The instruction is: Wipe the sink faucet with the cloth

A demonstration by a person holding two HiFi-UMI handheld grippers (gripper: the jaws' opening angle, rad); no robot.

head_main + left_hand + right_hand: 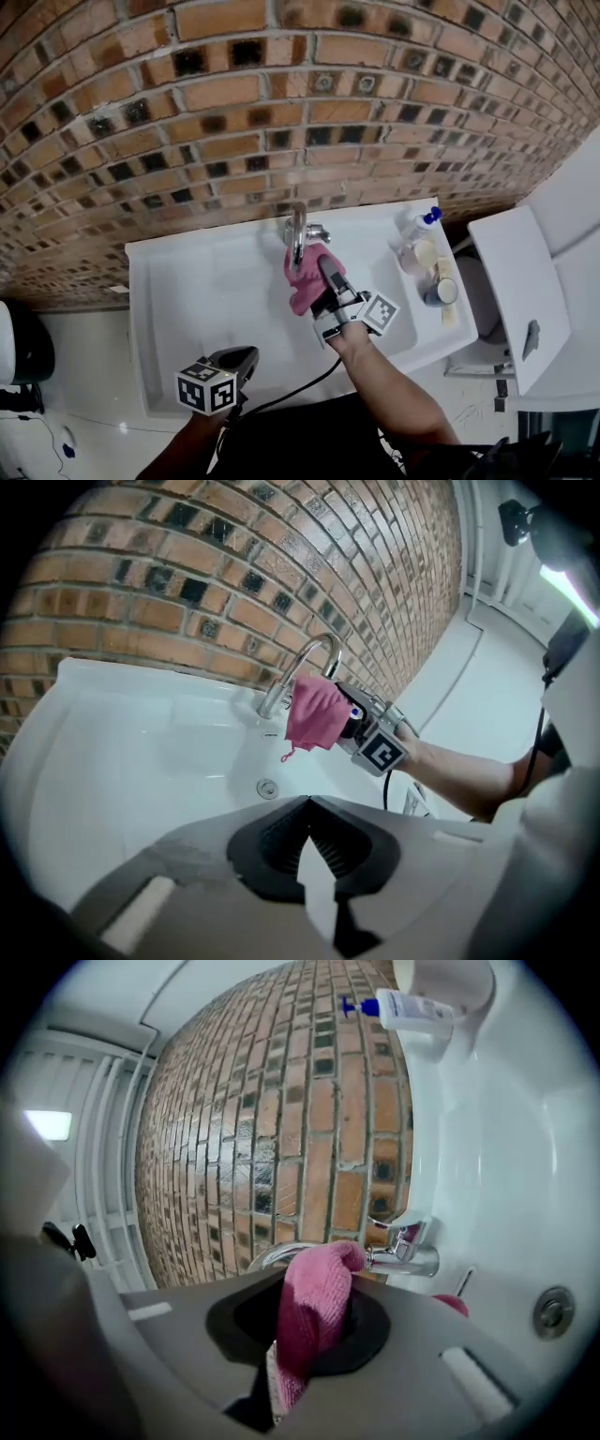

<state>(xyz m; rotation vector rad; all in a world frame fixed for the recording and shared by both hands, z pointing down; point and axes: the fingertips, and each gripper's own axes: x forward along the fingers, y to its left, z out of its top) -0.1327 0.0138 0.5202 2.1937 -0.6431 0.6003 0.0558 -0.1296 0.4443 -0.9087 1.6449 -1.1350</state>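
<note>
While the brick wall fills the top of the head view, we see the white sink below it, in the middle. Our left gripper waits at the bottom left, near the sink's front edge. Its jaws are pressed together with nothing in them. Our right gripper is in the middle, and its jaws pinch the pink cloth. The cloth touches the shiny faucet just above it, so we think the wiping is under way. If we rub too hard, the cloth could slide out of the jaws and drop into the sink. If we push too far up, the gripper could bump the little handle and turn the water on. The soap bottle at the right is well apart.
</note>
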